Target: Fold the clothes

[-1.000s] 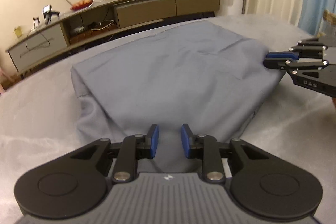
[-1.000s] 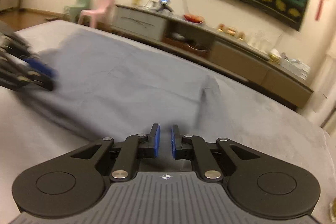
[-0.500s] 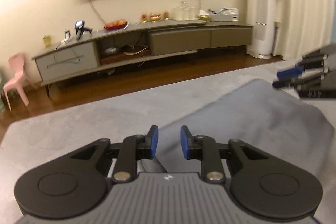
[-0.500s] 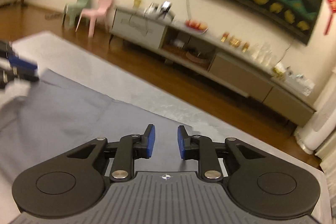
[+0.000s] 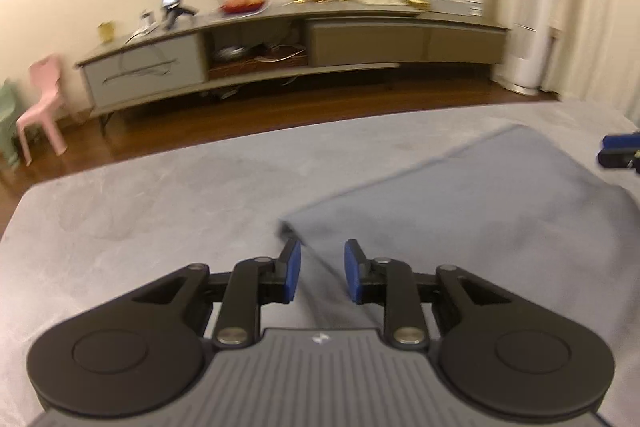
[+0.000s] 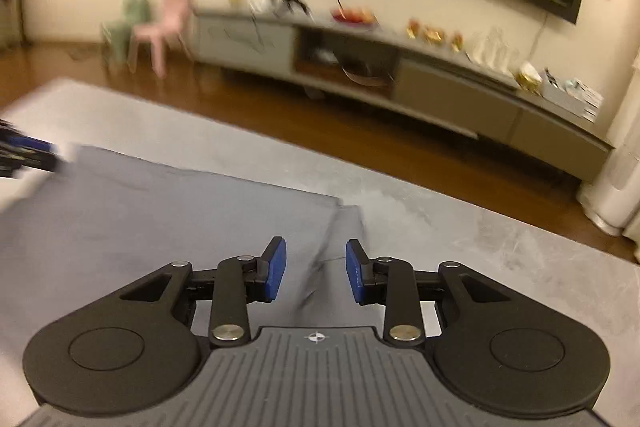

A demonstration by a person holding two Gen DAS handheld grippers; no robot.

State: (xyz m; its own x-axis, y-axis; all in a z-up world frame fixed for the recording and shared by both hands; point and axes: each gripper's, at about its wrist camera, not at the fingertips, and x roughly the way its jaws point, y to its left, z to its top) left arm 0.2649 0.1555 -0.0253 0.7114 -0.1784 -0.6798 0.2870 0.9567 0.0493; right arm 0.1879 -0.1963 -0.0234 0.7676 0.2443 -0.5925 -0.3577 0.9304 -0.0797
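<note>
A blue-grey garment [image 5: 480,211] lies folded flat on the grey covered surface [image 5: 160,211]. My left gripper [image 5: 322,269] hovers over the garment's left corner with its blue pads apart; the cloth's edge runs under the gap and nothing is pinched. In the right wrist view the same garment [image 6: 160,219] spreads to the left. My right gripper [image 6: 316,269] is over its right edge, and its jaws are opening with a raised crease of cloth between them, untouched by the pads. Each gripper shows at the border of the other's view: right gripper [image 5: 620,151], left gripper [image 6: 24,155].
The grey surface ends a short way ahead, with wooden floor [image 5: 280,115] beyond. A long low cabinet [image 5: 300,47] with dishes and small items lines the far wall. A pink chair [image 5: 40,99] stands at the left, and a white floor unit [image 5: 528,43] at the right.
Both grippers moved forward to the garment's far edge, so the cabinet and floor now fill the views. The right jaws went from nearly shut to apart. The left gap stayed the same.
</note>
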